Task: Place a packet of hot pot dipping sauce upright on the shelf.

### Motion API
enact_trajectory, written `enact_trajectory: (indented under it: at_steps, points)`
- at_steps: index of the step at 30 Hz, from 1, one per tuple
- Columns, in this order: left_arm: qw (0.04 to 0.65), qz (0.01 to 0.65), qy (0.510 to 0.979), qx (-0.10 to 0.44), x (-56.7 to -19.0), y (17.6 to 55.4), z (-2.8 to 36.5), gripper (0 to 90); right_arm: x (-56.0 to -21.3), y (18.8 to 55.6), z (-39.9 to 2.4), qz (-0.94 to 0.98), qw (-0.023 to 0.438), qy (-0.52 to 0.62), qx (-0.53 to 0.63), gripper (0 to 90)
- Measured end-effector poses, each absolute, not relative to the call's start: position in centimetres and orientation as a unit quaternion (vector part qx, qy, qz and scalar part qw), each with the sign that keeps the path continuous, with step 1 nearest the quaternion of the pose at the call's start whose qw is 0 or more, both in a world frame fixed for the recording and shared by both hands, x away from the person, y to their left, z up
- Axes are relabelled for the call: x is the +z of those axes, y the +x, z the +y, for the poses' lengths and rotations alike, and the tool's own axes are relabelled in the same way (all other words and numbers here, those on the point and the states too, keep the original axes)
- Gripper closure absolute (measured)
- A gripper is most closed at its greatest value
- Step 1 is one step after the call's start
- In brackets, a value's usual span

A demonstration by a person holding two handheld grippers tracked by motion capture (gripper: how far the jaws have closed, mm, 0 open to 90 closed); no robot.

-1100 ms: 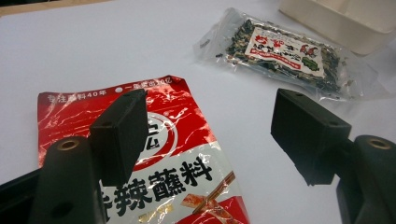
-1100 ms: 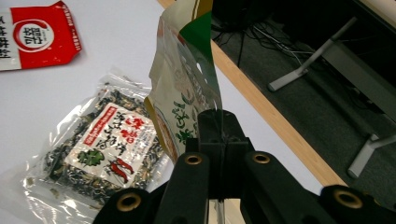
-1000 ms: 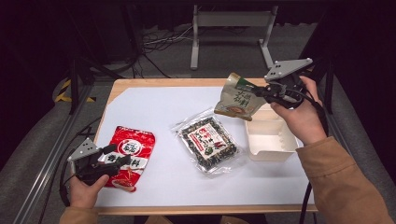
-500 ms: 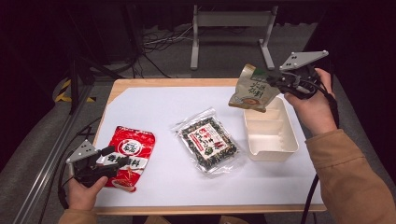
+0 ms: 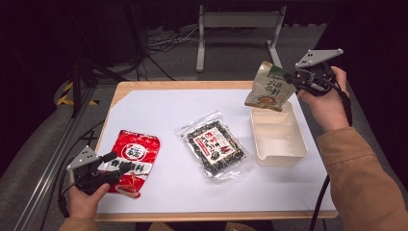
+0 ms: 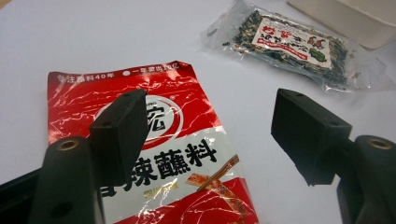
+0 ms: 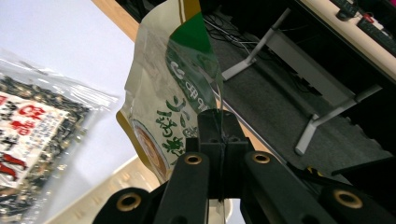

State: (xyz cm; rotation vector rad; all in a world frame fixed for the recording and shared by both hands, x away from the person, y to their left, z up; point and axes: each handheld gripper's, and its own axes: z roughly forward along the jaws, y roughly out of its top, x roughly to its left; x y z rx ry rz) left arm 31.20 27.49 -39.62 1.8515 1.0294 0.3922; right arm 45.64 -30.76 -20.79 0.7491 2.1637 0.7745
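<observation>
high view, right hand-held gripper (image 5: 290,77) carried beige pouch (image 5: 267,87) rightward

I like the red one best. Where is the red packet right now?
In the high view the red packet lies flat at the table's near left, under the open left gripper, with the clear packet to its right.

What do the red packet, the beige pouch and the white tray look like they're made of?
Red packet: glossy plastic film, with crinkles and bright glare. Beige pouch: seemingly matte, paper-like laminate with a clear window; uncertain. White tray: likely smooth moulded plastic, with rounded rim and divider.
</observation>
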Motion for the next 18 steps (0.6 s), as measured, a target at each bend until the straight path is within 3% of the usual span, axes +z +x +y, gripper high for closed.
enact_trajectory:
  at_steps: [18]
  points:
    - [0.467, 0.438, 0.750, 0.165, -40.0, 30.0, 28.4, 27.8, -23.1, 48.6, -32.9, 0.833, 0.352, 0.322, 0.281, 89.9]
